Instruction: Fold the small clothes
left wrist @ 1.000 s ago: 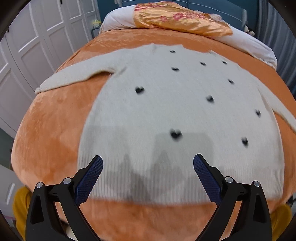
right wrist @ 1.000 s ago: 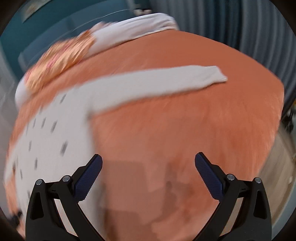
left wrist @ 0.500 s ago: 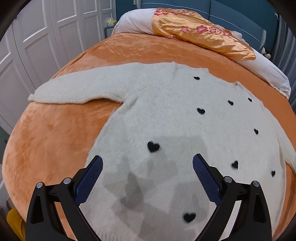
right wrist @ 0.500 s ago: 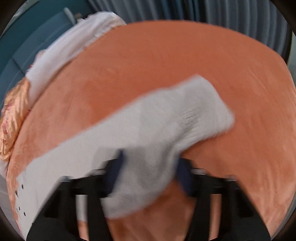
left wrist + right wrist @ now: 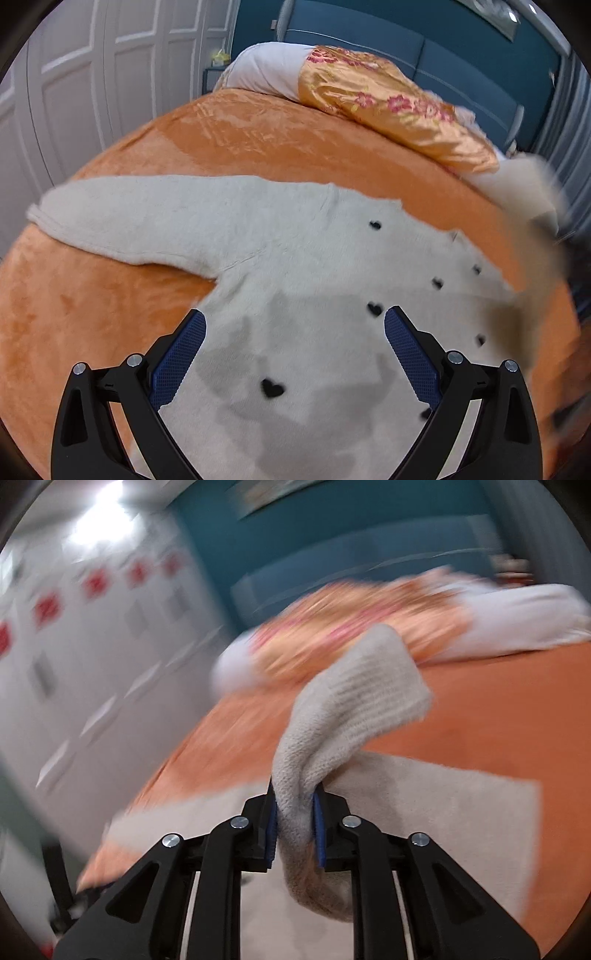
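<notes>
Lying flat on the orange blanket (image 5: 110,332), the cream sweater (image 5: 295,266) with small black hearts spreads its body below the gold floral pillow (image 5: 391,110), one sleeve (image 5: 147,218) stretched out toward the white wardrobe doors (image 5: 92,85). Above the sweater's body hangs the left gripper (image 5: 294,339), jaws spread wide and empty. The right gripper (image 5: 295,823), whose jaws have just been closing, clamps the other sleeve's cuff (image 5: 354,705), lifted off the blanket with the pillow blurred behind it.
</notes>
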`<state>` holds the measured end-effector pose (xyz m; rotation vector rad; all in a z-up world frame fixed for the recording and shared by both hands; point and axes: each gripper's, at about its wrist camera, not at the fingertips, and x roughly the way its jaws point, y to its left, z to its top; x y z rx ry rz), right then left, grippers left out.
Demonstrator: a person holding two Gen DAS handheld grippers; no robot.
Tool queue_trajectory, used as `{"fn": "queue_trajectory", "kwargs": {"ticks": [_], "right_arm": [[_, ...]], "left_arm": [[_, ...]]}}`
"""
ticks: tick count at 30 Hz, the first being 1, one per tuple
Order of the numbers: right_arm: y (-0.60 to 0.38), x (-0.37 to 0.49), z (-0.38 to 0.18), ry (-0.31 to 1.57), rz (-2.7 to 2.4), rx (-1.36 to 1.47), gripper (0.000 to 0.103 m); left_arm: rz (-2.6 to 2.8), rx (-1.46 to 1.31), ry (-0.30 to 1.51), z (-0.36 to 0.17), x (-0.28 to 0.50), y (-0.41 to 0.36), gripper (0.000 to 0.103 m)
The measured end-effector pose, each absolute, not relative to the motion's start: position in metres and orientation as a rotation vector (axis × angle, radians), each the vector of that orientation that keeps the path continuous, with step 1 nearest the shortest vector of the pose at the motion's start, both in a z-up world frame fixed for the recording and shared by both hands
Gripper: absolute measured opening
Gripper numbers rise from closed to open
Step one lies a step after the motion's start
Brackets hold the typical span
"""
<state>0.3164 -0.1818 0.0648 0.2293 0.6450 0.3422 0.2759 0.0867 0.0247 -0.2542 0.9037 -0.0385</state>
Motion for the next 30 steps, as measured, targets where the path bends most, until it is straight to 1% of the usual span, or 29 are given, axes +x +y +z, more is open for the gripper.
{"fn": "queue_trajectory", "kwargs": {"ticks": [1,2,5,8,10,13,15,16,17,18,19,20,21,22,24,25,27,28,29,30], "right_arm": [[-0.152,0.327,0.037,0.718,0.367,0.187,0.032],[-0.135,0.331,0.016,0.772,0.370,0.162,0.035],[-0.111,0.318,-0.025,0.850,0.338,0.093,0.035],[-0.134,0.292,-0.016,0.819,0.311,0.147,0.037],[-0.174,0.268,-0.004,0.776,0.221,0.209,0.047],[-0.242,0.247,0.007,0.735,0.019,0.270,0.055],[-0.280,0.242,0.009,0.727,-0.123,0.287,0.060],[-0.292,0.242,0.007,0.729,-0.175,0.301,0.060],[-0.311,0.244,0.004,0.740,-0.232,0.335,0.061],[-0.326,0.249,-0.001,0.746,-0.273,0.368,0.061],[-0.335,0.251,-0.009,0.754,-0.296,0.381,0.061],[-0.343,0.261,-0.014,0.777,-0.315,0.378,0.061],[-0.346,0.274,-0.021,0.813,-0.316,0.357,0.058],[-0.346,0.287,-0.026,0.844,-0.299,0.338,0.040],[-0.345,0.307,-0.025,0.856,-0.273,0.324,0.011],[-0.349,0.305,-0.008,0.776,-0.264,0.348,0.005],[-0.360,0.285,0.024,0.610,-0.235,0.431,0.003],[-0.367,0.270,0.035,0.535,-0.241,0.462,0.000],[-0.370,0.264,0.038,0.499,-0.277,0.466,0.000],[-0.378,0.258,0.032,0.504,-0.318,0.467,0.000]], "left_arm": [[-0.042,-0.281,0.914,0.022,0.281,0.089,0.095],[-0.053,-0.309,0.925,0.019,0.286,0.092,0.095],[-0.095,-0.408,0.966,0.004,0.304,0.098,0.095],[-0.116,-0.438,0.988,-0.010,0.318,0.098,0.095],[-0.102,-0.422,1.027,-0.026,0.331,0.094,0.095],[-0.072,-0.435,1.078,-0.046,0.343,0.095,0.095],[-0.055,-0.464,1.078,-0.053,0.345,0.100,0.093],[-0.047,-0.468,1.070,-0.054,0.345,0.100,0.083],[-0.034,-0.456,1.062,-0.053,0.346,0.100,0.075],[-0.028,-0.433,1.056,-0.051,0.349,0.099,0.059],[-0.042,-0.423,1.053,-0.050,0.352,0.098,0.039],[-0.052,-0.421,1.055,-0.049,0.356,0.096,0.031],[-0.059,-0.418,1.055,-0.046,0.361,0.094,0.020],[-0.073,-0.416,1.046,-0.043,0.365,0.093,0.007],[-0.109,-0.400,0.998,-0.026,0.373,0.086,0.006],[-0.119,-0.394,0.968,-0.017,0.375,0.085,0.006],[-0.171,-0.398,0.836,0.020,0.373,0.080,0.006],[-0.182,-0.398,0.791,0.032,0.370,0.077,0.006],[-0.185,-0.394,0.756,0.039,0.368,0.075,0.006],[-0.177,-0.376,0.739,0.041,0.366,0.071,0.006]]}}
